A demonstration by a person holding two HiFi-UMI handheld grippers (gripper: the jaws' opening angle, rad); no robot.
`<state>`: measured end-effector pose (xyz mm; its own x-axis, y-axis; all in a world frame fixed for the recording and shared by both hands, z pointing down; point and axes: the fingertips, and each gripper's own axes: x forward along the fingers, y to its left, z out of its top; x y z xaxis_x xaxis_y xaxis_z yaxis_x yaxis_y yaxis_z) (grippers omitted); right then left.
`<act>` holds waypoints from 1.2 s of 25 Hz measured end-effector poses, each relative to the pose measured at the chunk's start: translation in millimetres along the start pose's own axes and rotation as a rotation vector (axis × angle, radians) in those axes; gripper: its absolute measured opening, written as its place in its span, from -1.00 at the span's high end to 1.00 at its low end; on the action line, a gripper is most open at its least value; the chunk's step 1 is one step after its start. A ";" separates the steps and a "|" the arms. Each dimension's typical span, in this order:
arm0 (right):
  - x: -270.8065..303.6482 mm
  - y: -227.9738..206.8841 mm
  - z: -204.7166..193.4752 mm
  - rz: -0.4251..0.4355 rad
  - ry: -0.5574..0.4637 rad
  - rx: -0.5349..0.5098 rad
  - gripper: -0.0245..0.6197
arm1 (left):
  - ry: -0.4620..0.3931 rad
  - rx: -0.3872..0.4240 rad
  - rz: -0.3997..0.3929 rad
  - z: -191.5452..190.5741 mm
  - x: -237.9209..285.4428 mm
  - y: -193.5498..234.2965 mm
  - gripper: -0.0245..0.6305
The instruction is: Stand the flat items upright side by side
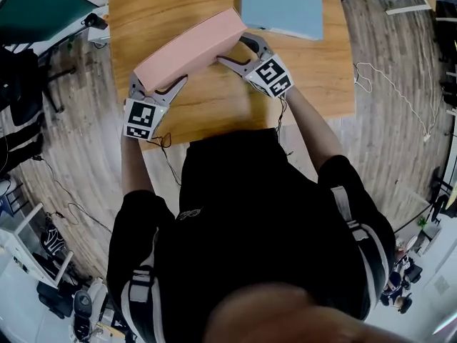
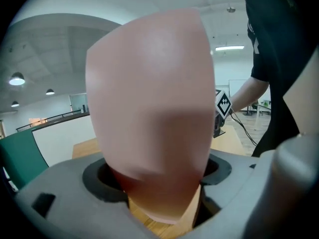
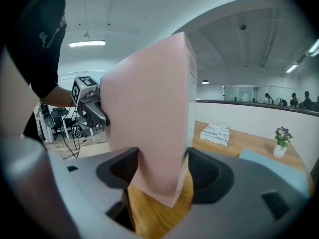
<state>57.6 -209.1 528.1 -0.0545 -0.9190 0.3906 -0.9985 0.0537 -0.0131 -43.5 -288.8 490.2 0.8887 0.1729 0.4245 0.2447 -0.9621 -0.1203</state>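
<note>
My left gripper (image 1: pixel 161 82), right gripper (image 1: pixel 232 48) clamped wide on opposite ends of pink box (image 1: pixel 189 48). Box tilted, probably clear of tabletop (image 1: pixel 214 109). Blue flat item (image 1: pixel 282 6) far right.

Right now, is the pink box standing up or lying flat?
Up on its edge, a bit tilted. The pink box is held at its ends by the left claw and right claw.

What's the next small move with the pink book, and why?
Probably tip the pink book fully upright on the table: left gripper and right gripper clamp its ends, it leans, and the blue item lies flat beyond.
</note>
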 end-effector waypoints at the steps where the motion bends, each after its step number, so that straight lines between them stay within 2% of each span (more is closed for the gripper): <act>1: 2.6 -4.3 1.2 0.008 -0.003 -0.004 -0.07 | -0.010 -0.008 0.028 1.9 1.2 0.3 -0.31; 5: 17.5 -15.1 3.3 0.103 -0.006 -0.055 -0.07 | -0.001 -0.066 0.174 -0.9 1.5 -1.0 -0.29; 12: 47.4 -14.9 17.9 0.429 -0.010 -0.208 -0.08 | 0.030 -0.204 0.459 -4.4 -11.2 -12.1 -0.29; 16: 64.1 -16.6 27.0 0.559 -0.045 -0.281 -0.09 | 0.034 -0.266 0.622 -3.5 -12.1 -14.3 -0.29; 20: 80.8 4.4 37.4 0.668 -0.089 -0.342 -0.09 | 0.036 -0.332 0.796 -7.6 -29.4 -24.3 -0.28; 22: 84.7 10.1 38.7 0.693 -0.111 -0.347 -0.09 | 0.041 -0.365 0.842 -9.3 -32.6 -27.7 -0.28; 30: 93.8 17.0 40.8 0.766 -0.123 -0.339 -0.07 | 0.072 -0.425 0.932 -14.3 -37.4 -31.8 -0.28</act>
<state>35.2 -310.3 526.9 -0.7350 -0.6162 0.2830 -0.6299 0.7750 0.0515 -90.0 -267.7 490.9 0.6266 -0.6810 0.3790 -0.7009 -0.7050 -0.1081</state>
